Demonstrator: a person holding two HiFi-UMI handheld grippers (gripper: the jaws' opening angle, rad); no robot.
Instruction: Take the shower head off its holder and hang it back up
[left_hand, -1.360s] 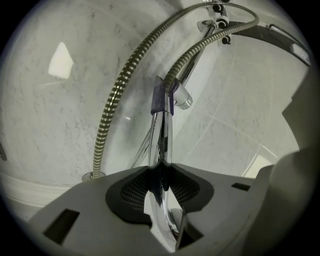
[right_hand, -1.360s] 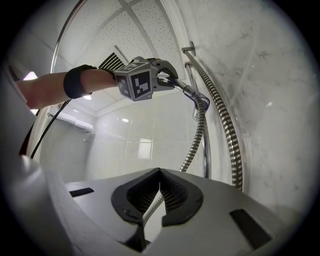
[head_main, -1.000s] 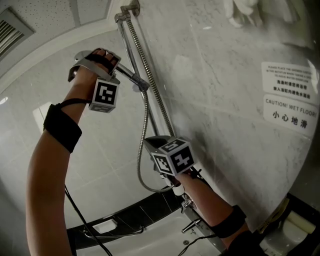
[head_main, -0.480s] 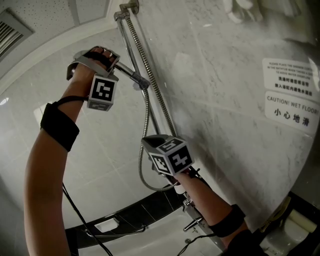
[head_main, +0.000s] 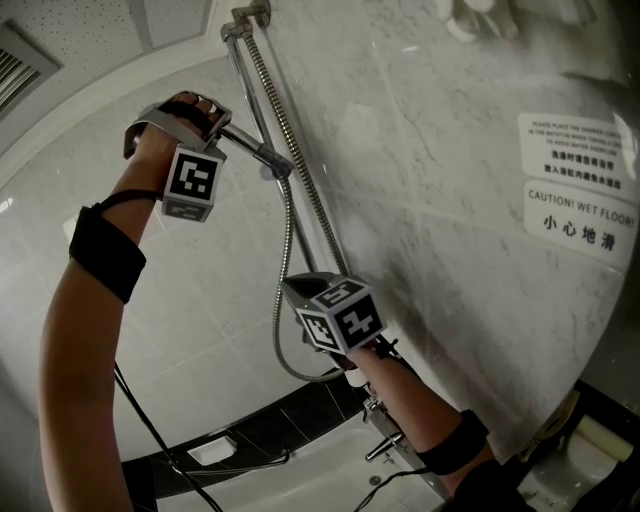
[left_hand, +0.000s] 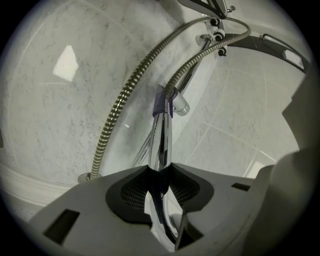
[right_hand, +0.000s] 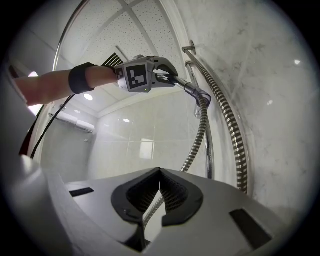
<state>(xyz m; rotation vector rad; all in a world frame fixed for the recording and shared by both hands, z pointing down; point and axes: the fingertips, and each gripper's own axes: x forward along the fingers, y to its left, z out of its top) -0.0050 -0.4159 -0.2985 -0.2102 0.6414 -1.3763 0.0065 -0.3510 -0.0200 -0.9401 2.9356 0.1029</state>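
Note:
My left gripper (head_main: 215, 125) is raised high and shut on the chrome handle of the shower head (head_main: 245, 145). The handle's far end sits at the holder (head_main: 280, 168) on the vertical rail (head_main: 240, 70). In the left gripper view the handle (left_hand: 161, 140) runs out between the pads of the left gripper (left_hand: 161, 172) to the holder (left_hand: 165, 102). A ribbed metal hose (head_main: 285, 260) hangs down in a loop. Lower down, my right gripper (head_main: 292, 283) is shut and holds nothing. In its own view the right gripper (right_hand: 160, 182) has the hose (right_hand: 197, 145) passing behind it.
The marble wall on the right carries two warning signs (head_main: 580, 215). A tap (head_main: 385, 440) and a bathtub's rim with a grab bar (head_main: 230, 465) lie below. A ceiling vent (head_main: 20, 60) is at the upper left, and something white (head_main: 500, 20) hangs at the top.
The left gripper has tilted a little with the handle in it. The right gripper has not moved.

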